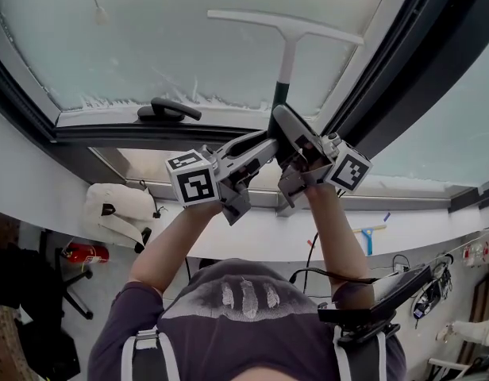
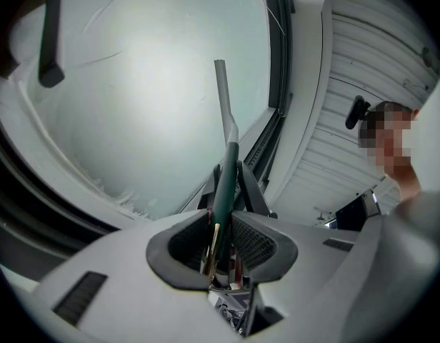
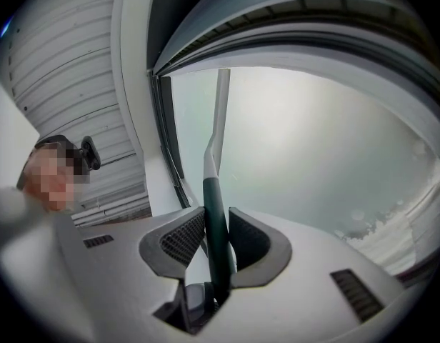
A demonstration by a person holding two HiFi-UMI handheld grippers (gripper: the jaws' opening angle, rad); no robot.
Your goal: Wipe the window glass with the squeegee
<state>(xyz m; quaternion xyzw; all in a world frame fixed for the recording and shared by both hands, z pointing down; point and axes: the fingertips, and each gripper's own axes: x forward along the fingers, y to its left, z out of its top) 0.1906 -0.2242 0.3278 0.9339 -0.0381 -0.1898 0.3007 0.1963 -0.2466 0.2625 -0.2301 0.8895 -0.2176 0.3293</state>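
**Squeegee [image 1: 288, 58] stroke on the glass [image 1: 149, 38], two claws sharing one handle [image 1: 280, 98].**
Head view: we see the blade [image 1: 286, 24] flat on the glass, above the foam [image 1: 133, 100]. Left gripper view: the left claw [image 2: 221, 238] clamps the handle. Right gripper view: the right claw [image 3: 209, 238] does likewise. Next, we judge, comes an even downward pull.

Looked like an office or workroom rather than a home. Had a large dark-framed window [image 1: 149, 38] with a black lever handle [image 1: 169, 111] set in a plain white wall [image 1: 38, 165], and near it a red fire extinguisher [image 1: 84, 252], a black office chair [image 1: 66, 292], a white bag [image 1: 117, 209] and loose cables [image 1: 310, 254]. Showed white slatted panelling [image 2: 363, 120] beside the window in both gripper views.
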